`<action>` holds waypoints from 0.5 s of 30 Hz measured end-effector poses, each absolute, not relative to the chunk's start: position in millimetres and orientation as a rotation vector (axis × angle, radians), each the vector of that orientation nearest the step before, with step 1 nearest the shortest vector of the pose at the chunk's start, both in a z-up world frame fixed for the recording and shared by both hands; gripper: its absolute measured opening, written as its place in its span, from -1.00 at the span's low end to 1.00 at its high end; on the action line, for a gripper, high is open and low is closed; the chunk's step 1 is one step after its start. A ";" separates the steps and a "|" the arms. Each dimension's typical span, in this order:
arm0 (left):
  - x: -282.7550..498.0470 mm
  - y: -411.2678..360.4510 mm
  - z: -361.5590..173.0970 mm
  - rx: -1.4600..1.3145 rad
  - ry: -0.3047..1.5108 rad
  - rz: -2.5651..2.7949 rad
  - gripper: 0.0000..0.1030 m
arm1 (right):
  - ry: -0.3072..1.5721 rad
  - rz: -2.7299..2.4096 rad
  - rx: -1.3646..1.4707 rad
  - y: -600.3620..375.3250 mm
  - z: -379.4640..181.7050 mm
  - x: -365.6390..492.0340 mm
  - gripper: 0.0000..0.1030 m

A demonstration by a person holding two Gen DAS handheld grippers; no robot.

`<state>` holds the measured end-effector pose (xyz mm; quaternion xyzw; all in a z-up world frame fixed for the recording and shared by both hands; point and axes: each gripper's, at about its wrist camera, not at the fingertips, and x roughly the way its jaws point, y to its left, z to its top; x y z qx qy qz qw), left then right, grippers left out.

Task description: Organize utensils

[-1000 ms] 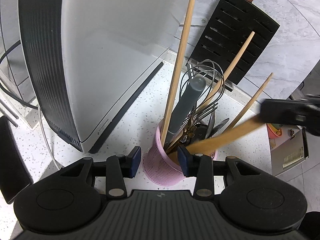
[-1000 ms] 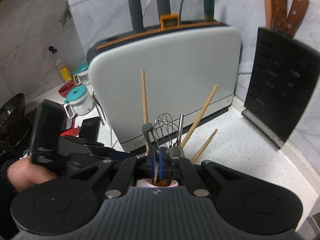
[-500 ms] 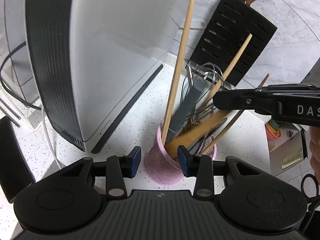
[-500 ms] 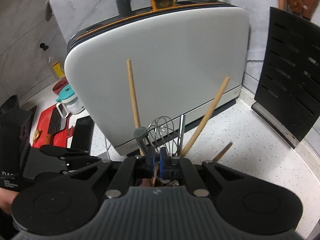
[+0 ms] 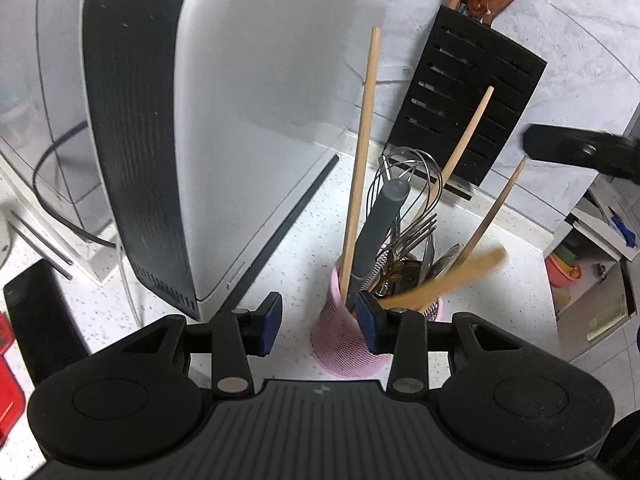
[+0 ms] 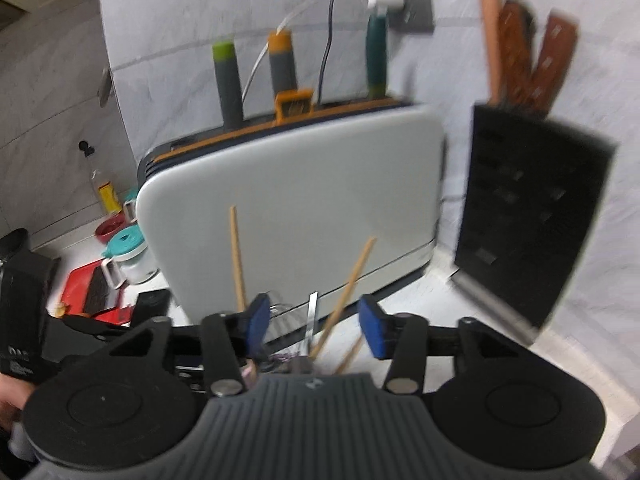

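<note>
The left wrist view shows the pink holder (image 5: pixel 352 344) at lower centre on the desk (image 5: pixel 296 240), a blurred wooden spatula (image 5: pixel 448 280) inside; the left tool (image 5: pixel 318 322) stands open, straddling its rim. The right wrist view shows only protruding handles; the right tool (image 6: pixel 316 328), jaws just opened, is empty.
</note>
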<state>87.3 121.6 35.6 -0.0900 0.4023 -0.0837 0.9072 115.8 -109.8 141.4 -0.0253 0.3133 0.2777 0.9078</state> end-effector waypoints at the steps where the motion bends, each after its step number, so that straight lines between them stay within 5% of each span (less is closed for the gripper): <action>1: 85.9 122.1 36.3 -0.192 0.824 -0.170 -0.07 | 0.620 0.555 -0.065 -113.8 142.0 110.2 0.31; 6: 75.4 118.3 41.2 -0.188 0.767 -0.129 -0.03 | 0.587 0.525 0.070 -139.3 134.2 91.5 0.68; 8: 70.6 114.5 42.7 -0.166 0.736 -0.108 0.19 | 0.586 0.487 0.115 -145.2 125.8 84.7 0.86; 13: 54.6 103.5 43.1 -0.106 0.667 -0.055 0.67 | 0.591 0.365 0.129 -145.4 94.3 67.8 0.93; 15: 43.7 100.5 40.8 -0.100 0.643 -0.015 0.70 | 0.603 0.313 0.101 -143.0 83.0 57.5 0.94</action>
